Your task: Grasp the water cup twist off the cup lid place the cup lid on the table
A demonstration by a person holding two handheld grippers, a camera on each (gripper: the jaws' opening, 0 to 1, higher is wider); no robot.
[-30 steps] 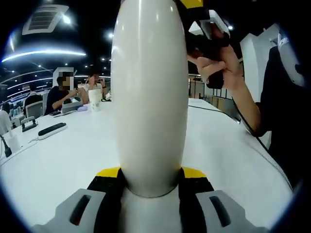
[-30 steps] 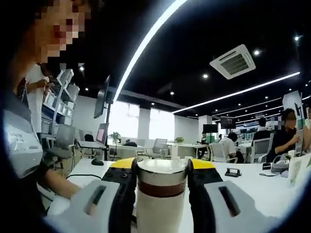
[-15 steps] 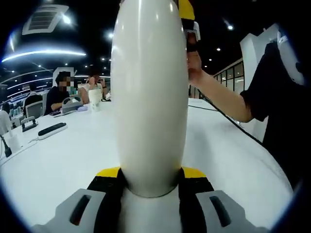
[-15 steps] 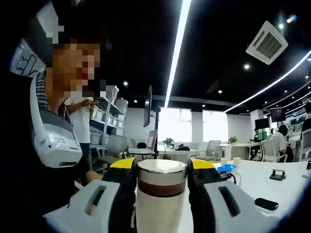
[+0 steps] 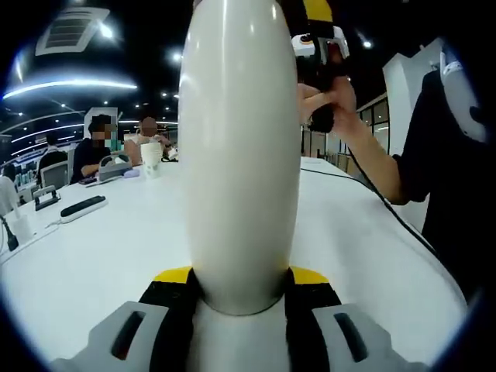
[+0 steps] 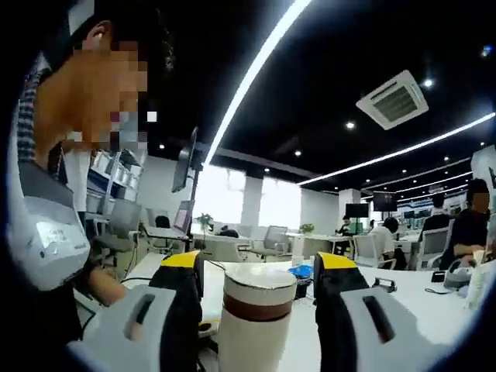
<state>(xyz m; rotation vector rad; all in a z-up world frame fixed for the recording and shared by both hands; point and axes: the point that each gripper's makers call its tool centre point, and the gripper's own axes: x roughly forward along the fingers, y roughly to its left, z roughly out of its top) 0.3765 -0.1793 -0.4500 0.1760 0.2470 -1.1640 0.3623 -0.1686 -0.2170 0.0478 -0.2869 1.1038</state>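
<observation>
A tall white water cup stands up between the jaws of my left gripper, which is shut on its lower body. A hand holds my right gripper beside the cup's upper end. In the right gripper view the cup's lid, white with a brown band under it, sits between the jaws of my right gripper. Those jaws stand open, with a narrow gap on each side of the lid.
A white table stretches behind the cup, carrying a black bar-shaped device and a paper cup far left, where people sit. The holder's arm and dark torso are at the right.
The right gripper's jaws, shut on the lid before, have spread apart from it. The right gripper view has swung round. The left gripper still holds the cup unmoved.
</observation>
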